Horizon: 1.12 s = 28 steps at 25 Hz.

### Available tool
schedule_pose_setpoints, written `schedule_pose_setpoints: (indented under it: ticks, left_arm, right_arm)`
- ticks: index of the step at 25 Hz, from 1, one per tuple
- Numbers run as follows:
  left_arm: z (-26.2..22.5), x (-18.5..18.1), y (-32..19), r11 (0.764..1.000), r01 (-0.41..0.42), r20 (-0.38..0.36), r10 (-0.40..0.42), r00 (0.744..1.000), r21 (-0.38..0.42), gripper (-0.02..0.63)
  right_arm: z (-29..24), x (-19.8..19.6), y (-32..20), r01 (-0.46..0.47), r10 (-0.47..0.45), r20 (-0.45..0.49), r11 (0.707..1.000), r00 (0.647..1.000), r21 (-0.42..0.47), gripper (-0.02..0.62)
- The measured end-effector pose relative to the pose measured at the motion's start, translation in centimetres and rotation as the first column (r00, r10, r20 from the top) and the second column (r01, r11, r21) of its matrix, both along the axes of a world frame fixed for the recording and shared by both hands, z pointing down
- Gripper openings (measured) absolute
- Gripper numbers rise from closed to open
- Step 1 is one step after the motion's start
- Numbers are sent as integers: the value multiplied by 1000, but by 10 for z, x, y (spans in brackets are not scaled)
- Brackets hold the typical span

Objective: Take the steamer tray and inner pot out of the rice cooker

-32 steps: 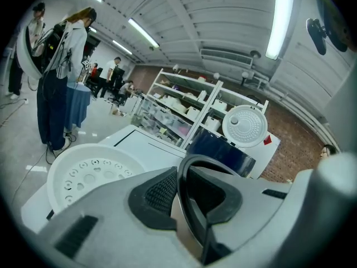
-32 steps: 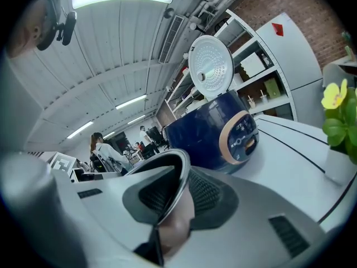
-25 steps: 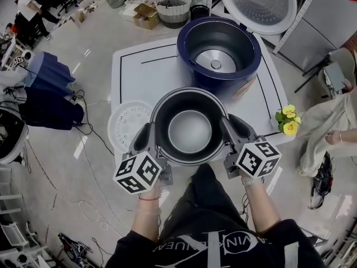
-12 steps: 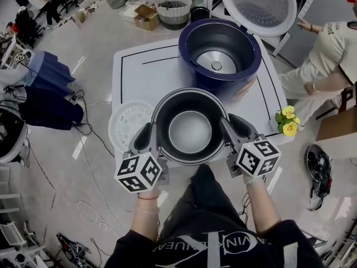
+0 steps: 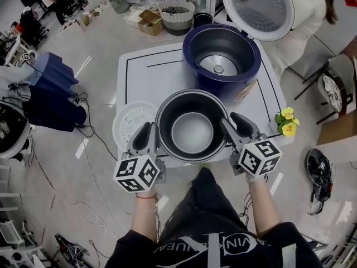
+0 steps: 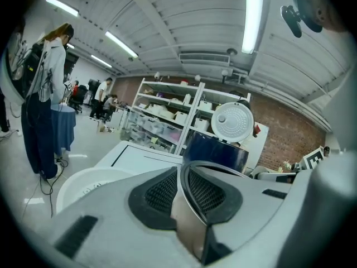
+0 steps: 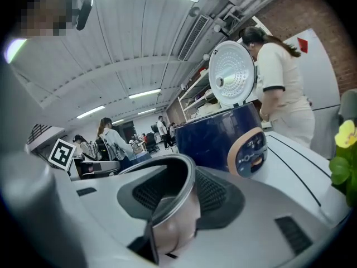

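The grey inner pot (image 5: pixel 192 132) stands empty on the white table (image 5: pixel 145 77), close to its front edge. My left gripper (image 5: pixel 149 130) is shut on the pot's left rim (image 6: pixel 184 205), with both pads against the wall. My right gripper (image 5: pixel 233 124) straddles the right rim (image 7: pixel 173 216). Its jaws have just been opening and the pads stand off the metal. The dark blue rice cooker (image 5: pixel 223 88) sits behind the pot with its lid (image 5: pixel 257 7) up. The white steamer tray (image 5: pixel 129 121) lies flat to the left of the pot.
Yellow flowers (image 5: pixel 287 121) stand at the table's right front corner. A person in light clothes (image 5: pixel 301 15) stands behind the cooker at the right. Boxes and a basket (image 5: pixel 175 10) sit on the floor beyond the table, and blue cloth (image 5: pixel 50 74) lies at the left.
The right gripper's jaws look a little wider round the pot's rim. The pot and the left gripper have stayed put. A person in light clothes has walked from the right to behind the cooker.
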<state>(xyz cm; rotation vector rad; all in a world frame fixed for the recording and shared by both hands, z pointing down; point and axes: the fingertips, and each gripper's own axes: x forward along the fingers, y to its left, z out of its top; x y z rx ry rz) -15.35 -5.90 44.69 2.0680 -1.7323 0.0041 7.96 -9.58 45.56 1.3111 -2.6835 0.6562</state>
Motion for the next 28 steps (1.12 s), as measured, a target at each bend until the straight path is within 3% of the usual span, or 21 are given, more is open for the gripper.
schedule_pose_setpoints:
  ticks: [9,14,20,28]
  left_arm:
    - [-24,-5,15,997,-14,51,10,999,74,58]
    - [-47,-4,22,992,-26,130,10,991,127,58]
    - [-63,-14,44,984,-24,147,-3,989,178,39]
    - [-91,-21,64,972,-37,186,-7,983,234,25]
  right_arm:
    - [-28,1,10,2,-3,4,996,1000,91,144]
    - [-50,-3,16,15,-15,-3,988,1000,151,90]
    - [-64,-15,38,21,-19,-12,978,1000,207,28]
    - [-91,-21,59,24,-23,-7,963,1000,268,-2]
